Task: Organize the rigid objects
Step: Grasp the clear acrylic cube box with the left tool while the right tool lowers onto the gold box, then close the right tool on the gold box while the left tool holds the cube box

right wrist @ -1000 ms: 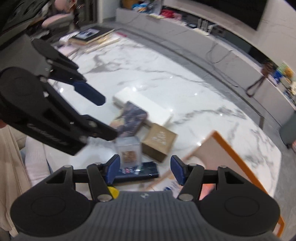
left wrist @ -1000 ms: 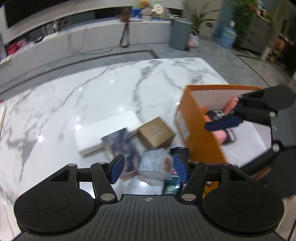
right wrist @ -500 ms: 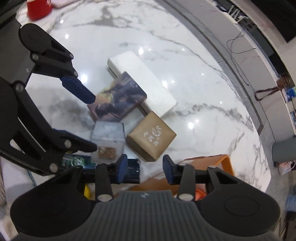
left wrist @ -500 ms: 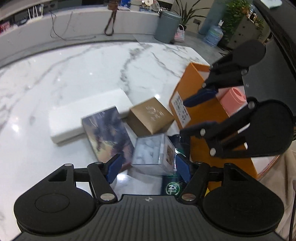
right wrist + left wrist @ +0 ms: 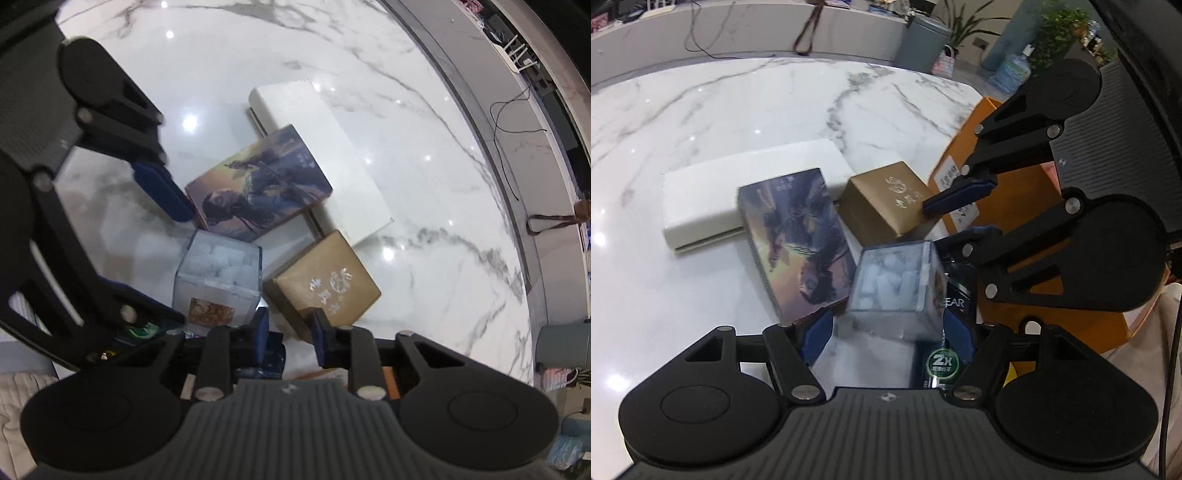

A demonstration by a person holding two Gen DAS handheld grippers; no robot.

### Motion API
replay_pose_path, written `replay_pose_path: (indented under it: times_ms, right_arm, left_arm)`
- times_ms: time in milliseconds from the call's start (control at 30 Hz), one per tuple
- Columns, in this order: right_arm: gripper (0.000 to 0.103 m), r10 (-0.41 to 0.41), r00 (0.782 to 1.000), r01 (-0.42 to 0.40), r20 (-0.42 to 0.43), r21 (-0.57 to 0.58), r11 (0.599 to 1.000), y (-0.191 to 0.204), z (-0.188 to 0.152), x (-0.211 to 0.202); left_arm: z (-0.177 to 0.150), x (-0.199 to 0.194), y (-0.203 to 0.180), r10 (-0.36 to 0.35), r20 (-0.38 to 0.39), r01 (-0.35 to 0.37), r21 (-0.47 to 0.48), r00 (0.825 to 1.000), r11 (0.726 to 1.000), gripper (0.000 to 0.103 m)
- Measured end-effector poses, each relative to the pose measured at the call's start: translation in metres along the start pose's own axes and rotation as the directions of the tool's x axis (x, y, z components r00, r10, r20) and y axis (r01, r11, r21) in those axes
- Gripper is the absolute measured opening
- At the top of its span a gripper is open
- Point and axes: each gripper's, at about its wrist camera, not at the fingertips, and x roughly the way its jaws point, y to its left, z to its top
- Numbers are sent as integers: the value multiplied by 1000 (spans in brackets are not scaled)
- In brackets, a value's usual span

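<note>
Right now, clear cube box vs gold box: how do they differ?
The clear cube box is see-through with white pieces inside; the gold box is opaque with a pale printed emblem. The clear cube box stands taller; the gold box sits lower and flatter. Both rest on the marble table, close together.

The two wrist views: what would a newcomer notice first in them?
A cluster of boxes on the marble table: a clear box nearest, between the open left gripper's blue fingers, with a picture box and a gold box behind. The right gripper, jaws closing on nothing, hangs by the gold box, next to an orange bin.
</note>
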Motion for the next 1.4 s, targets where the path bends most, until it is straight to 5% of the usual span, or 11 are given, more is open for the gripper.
replay_pose_path:
  times_ms: [267, 433, 633, 733, 767, 900, 1067, 1167, 1400]
  right_arm:
    - [23, 56, 998, -57, 35, 27, 998, 6, 5, -1]
    - [24, 46, 999, -47, 18, 55, 997, -2, 6, -1]
    - [48, 82, 997, -82, 10, 260, 962, -33, 8, 4]
    - [77, 85, 996, -78, -1, 375, 924, -47, 14, 9]
    - [80, 83, 997, -71, -10, 417, 906, -52, 15, 11]
    - [80, 123, 992, -92, -23, 535, 840, -68, 20, 23]
    - [76, 121, 990, -55, -78, 570, 820, -70, 25, 41]
    - [66, 134, 985, -47, -109, 579, 814, -67, 25, 51]
    - [64, 168, 983, -103, -71, 543, 833, -42, 29, 47]
  left_arm:
    - [-6, -6, -2, -7, 9, 7, 31, 1000, 1000, 71]
    - [-8, -19, -9, 66, 20, -67, 20, 998, 998, 69]
    - [-9, -45, -2, 154, 79, -152, -25, 985, 988, 64]
    - [-9, -54, 5, 185, 108, -180, -55, 977, 982, 63]
    - [-8, -56, 7, 203, 119, -197, -60, 972, 978, 61]
    - [-8, -64, 19, 293, 149, -282, -91, 945, 955, 61]
    - [-11, -68, 42, 345, 149, -324, -150, 927, 934, 61]
    - [-12, -63, 42, 364, 132, -349, -119, 922, 929, 61]
    - [-13, -55, 48, 357, 25, -351, -126, 934, 928, 57]
